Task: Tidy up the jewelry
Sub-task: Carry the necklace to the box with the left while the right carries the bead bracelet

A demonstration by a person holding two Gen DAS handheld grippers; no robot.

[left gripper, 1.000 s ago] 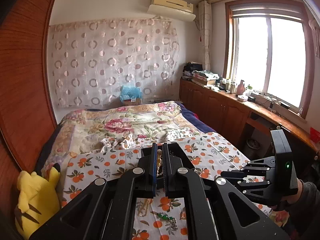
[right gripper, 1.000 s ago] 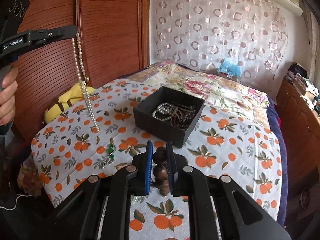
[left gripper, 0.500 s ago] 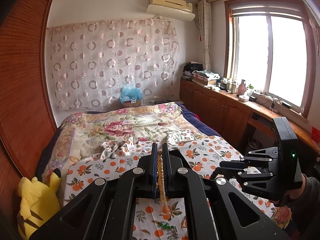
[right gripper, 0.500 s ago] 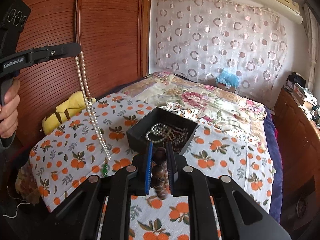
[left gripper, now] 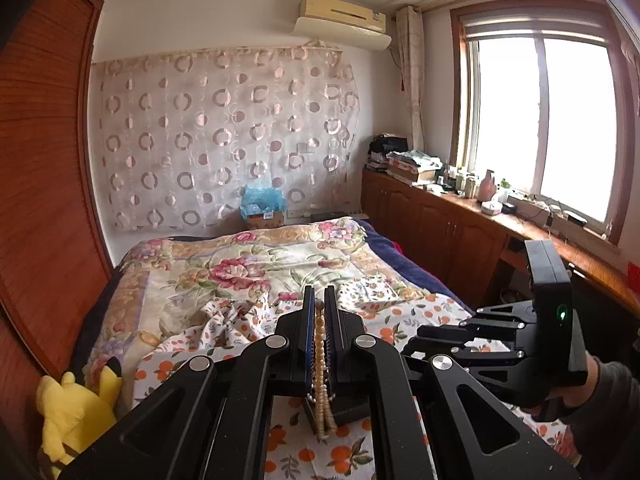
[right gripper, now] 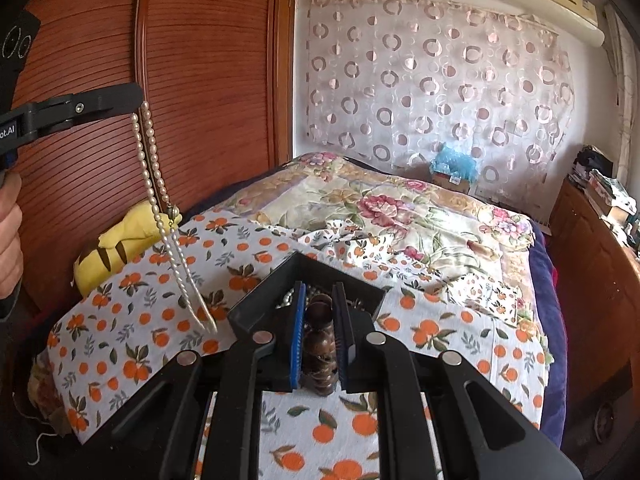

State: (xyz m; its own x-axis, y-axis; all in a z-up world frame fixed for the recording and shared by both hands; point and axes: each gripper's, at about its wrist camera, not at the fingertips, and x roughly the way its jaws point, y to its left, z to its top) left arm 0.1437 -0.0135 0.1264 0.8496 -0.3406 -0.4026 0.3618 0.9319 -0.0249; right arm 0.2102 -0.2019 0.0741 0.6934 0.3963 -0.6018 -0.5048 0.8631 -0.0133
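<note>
The left gripper [left gripper: 319, 308] has its jaws closed tight on a pearl necklace [right gripper: 160, 204], which hangs from them as a doubled strand with a small dark clasp part way down; its lower end hangs over the orange-print cloth [right gripper: 140, 320], just beside the near corner of the black box [right gripper: 256, 300]. From the left wrist view the same pearls run down between the two pads and end above the cloth. The right gripper [right gripper: 319, 312] has its jaws only a little apart, pressed on a bracelet of large dark brown wooden beads [right gripper: 318, 344], which hangs down between the blue pads. This gripper is above the black box, and inside the box some silver beads [right gripper: 286, 300] show next to the left pad; the rest of what lies in it is hidden. The box stands on the cloth, which is spread over the near part of the bed [right gripper: 400, 208]. A yellow plush toy [left gripper: 76, 408] lies at the bed's edge by the wooden wardrobe [right gripper: 200, 80].
</note>
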